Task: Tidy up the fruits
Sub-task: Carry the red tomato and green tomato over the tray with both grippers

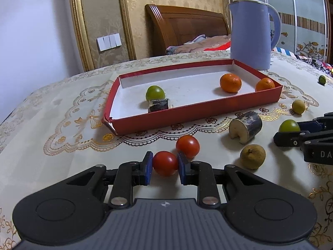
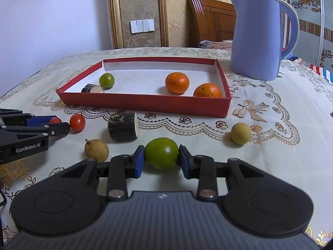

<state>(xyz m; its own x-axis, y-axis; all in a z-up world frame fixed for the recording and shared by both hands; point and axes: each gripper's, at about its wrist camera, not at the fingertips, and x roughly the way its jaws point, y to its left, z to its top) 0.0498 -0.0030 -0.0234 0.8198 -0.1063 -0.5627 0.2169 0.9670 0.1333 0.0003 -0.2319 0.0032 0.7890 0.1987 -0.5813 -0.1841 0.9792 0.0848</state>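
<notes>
Glossy tomato [image 1: 165, 163]; matt cardboard tray [image 1: 195, 112]

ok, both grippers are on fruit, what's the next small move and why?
Probably lift both straight up: the left gripper pinches a red tomato and the right gripper a green fruit, both low over the tablecloth, short of the red tray.

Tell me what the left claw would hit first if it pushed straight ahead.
Probably the second tomato, right behind the tomato held by the left claw; beyond it stands the red tray. Depth is uncertain.
</notes>
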